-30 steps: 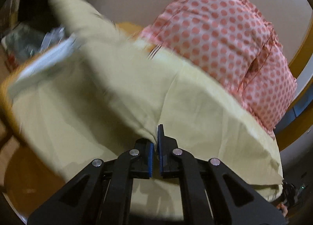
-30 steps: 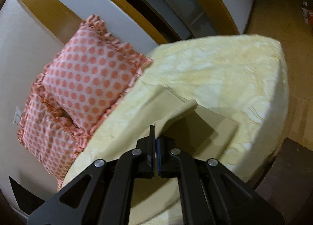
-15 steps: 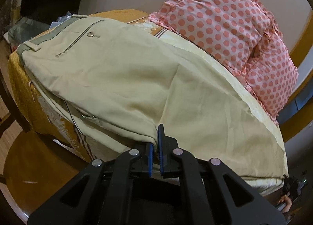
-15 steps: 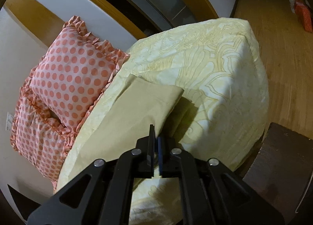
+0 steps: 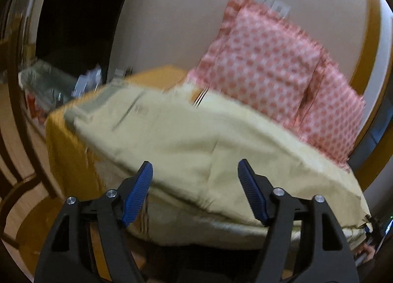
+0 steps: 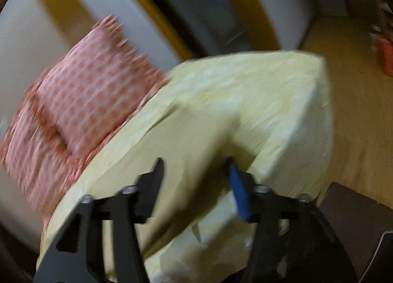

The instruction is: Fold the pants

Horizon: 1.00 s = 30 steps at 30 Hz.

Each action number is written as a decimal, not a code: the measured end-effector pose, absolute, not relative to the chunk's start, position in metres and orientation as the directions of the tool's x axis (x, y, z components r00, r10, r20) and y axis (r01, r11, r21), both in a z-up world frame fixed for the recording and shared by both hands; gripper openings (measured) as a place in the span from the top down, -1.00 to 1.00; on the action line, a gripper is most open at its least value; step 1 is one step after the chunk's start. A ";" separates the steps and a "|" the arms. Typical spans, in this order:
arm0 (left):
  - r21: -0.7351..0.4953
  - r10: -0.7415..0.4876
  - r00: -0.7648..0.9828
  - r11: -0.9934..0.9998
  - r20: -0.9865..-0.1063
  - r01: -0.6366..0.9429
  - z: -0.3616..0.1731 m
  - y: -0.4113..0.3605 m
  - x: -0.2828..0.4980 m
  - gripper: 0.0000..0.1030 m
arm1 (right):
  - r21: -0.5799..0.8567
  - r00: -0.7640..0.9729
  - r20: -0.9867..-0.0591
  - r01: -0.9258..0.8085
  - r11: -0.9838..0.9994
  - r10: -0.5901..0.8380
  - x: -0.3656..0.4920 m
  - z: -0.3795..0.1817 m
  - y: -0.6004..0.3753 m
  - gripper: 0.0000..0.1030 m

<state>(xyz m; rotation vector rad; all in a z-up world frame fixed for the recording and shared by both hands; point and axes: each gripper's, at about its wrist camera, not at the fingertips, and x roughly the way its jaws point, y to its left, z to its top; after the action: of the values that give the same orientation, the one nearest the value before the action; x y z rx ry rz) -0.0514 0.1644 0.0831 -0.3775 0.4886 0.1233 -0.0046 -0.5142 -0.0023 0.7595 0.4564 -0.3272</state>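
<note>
Beige pants (image 5: 186, 140) lie spread on the bed, waistband at the far left, legs running toward the right. My left gripper (image 5: 195, 176) is open and empty, just in front of the pants' near edge. In the right wrist view the leg end of the pants (image 6: 186, 135) lies on the pale yellow bedspread (image 6: 270, 91). My right gripper (image 6: 195, 175) is open with the leg fabric lying between and just beyond its jaws. Both views are motion-blurred.
Two pink polka-dot pillows (image 5: 267, 66) lean against the wall behind the pants, and they also show in the right wrist view (image 6: 81, 91). An orange sheet (image 5: 63, 140) hangs at the bed's left corner. Clutter (image 5: 49, 84) sits at far left. Wooden floor (image 6: 356, 101) lies right of the bed.
Both grippers have opened and let go of the pants, which now lie on the bed. Both have pulled back slightly.
</note>
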 end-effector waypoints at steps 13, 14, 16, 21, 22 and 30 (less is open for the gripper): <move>-0.349 -0.099 0.814 0.928 -0.573 -0.132 0.041 0.144 -0.002 -0.54 | 0.444 0.905 -0.406 0.313 0.840 -0.123 0.030 0.043 -0.466 0.94; -0.351 -0.100 0.807 0.926 -0.582 -0.138 0.037 0.146 -0.002 -0.54 | 0.430 0.921 -0.381 0.253 0.867 -0.080 0.037 0.057 -0.450 0.94; -0.348 -0.099 0.796 0.926 -0.598 -0.147 0.029 0.146 0.000 -0.54 | 0.401 0.943 -0.332 0.120 0.908 0.023 0.053 0.083 -0.412 0.94; -0.333 -0.083 0.811 0.932 -0.579 -0.143 0.027 0.140 -0.004 -0.64 | 0.320 0.871 -0.263 -0.327 0.889 0.415 0.083 0.123 -0.274 0.94; -0.352 -0.092 0.815 0.925 -0.572 -0.143 0.027 0.142 -0.005 -0.64 | 0.303 0.817 -0.275 -0.427 0.852 0.507 0.087 0.122 -0.236 0.94; -0.406 -0.016 0.867 0.888 -0.498 -0.217 0.040 0.185 -0.039 -0.64 | 0.004 0.491 -0.644 -0.764 0.645 0.587 0.050 0.042 -0.061 -0.07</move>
<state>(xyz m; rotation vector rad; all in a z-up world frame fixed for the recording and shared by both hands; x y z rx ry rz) -0.0390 0.1854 0.0404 -0.4716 0.5146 0.1095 0.0503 -0.0606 0.0421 -0.3000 0.6560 0.8350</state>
